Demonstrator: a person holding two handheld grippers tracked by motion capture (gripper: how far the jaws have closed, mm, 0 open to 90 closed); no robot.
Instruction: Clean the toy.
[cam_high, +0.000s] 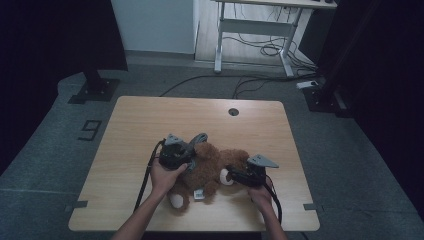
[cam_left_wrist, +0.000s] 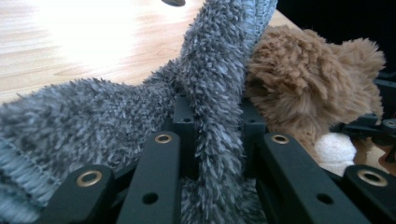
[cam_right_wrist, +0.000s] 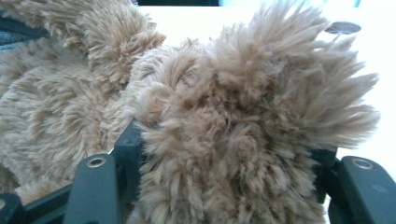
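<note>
The left gripper has its jaws pressed together on a strip of grey fuzzy cloth, which rises between them toward the top centre of the left gripper view, while more of the same cloth spreads across the lower left of that frame; in the high view this gripper sits just left of centre, with the grey cloth arching up from it over the toy.

The right gripper pinches a thick tuft of the brown teddy bear, the fur bulging out between and above the two jaws in the middle of the right gripper view; which part of the bear this is I cannot tell from that frame; in the high view the right gripper lies at the bear's right side, next to a pale paw.

The teddy bear lies on the wooden table, in the lower middle of the high view, between the two hands; a pale foot shows at its lower left; in the left gripper view the bear fills the right half, touching the grey cloth.

A round dark hole sits near the table's far edge; a desk frame with loose cables stands on the floor at the top of the frame.
</note>
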